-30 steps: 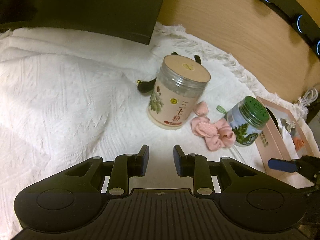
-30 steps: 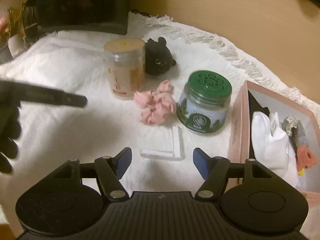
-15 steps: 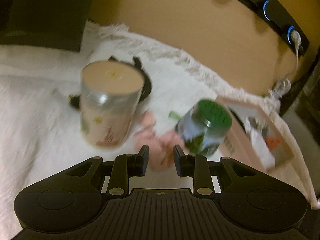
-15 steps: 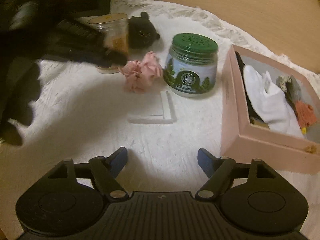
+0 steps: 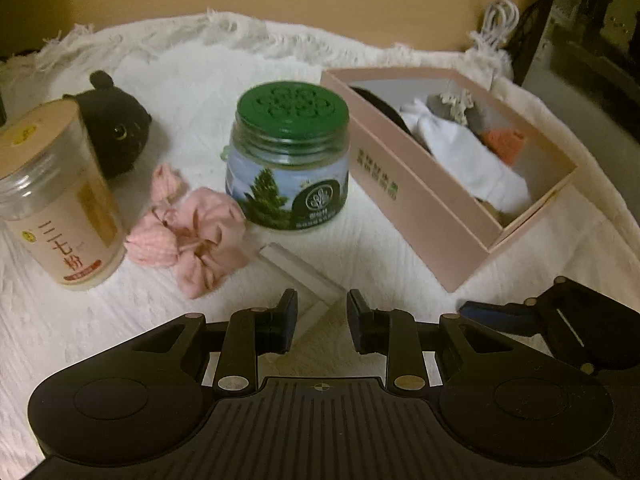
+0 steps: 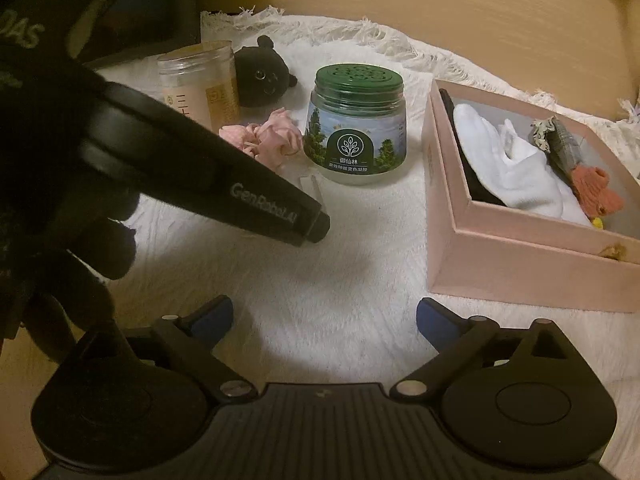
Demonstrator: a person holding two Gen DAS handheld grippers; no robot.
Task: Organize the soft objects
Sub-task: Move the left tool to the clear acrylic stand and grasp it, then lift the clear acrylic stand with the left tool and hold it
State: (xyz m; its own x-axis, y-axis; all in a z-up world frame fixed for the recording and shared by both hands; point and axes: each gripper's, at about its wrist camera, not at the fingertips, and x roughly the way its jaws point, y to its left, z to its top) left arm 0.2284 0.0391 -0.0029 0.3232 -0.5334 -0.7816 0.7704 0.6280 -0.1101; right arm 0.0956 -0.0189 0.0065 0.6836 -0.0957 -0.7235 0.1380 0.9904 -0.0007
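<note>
The pink scrunchie (image 5: 192, 236) lies crumpled on the white cloth (image 5: 80, 320), wedged between the tall tan-lidded jar (image 5: 56, 200) on its left and the green-lidded jar (image 5: 288, 160) on its right, touching or nearly touching both. Behind it sits the black plush toy (image 5: 116, 132), just beside the tall jar. These look like the soft things left to sort. The pink box (image 5: 420, 200) stands to the right, well apart from the scrunchie, already holding a white sock (image 5: 460, 148) and an orange knitted piece (image 5: 504, 144).

My left tongs (image 5: 320, 316) hang low in front of the scrunchie with only a narrow gap between the pads, holding nothing. My right tongs (image 6: 324, 316) are spread wide and empty, over bare cloth beside the box. A flat white L-shaped piece (image 5: 304, 276) lies on the cloth between my left tongs and the scrunchie.

My worry is the squeeze. With jars on both sides, a careless reach could knock the tall jar over or shove the green one. The left gap seems too narrow for the bunched fabric, so I would likely need to widen it first or I'll just push the scrunchie along. I could also pinch the cloth underneath and drag everything. A single loose fold may slip free on the way to the box.
</note>
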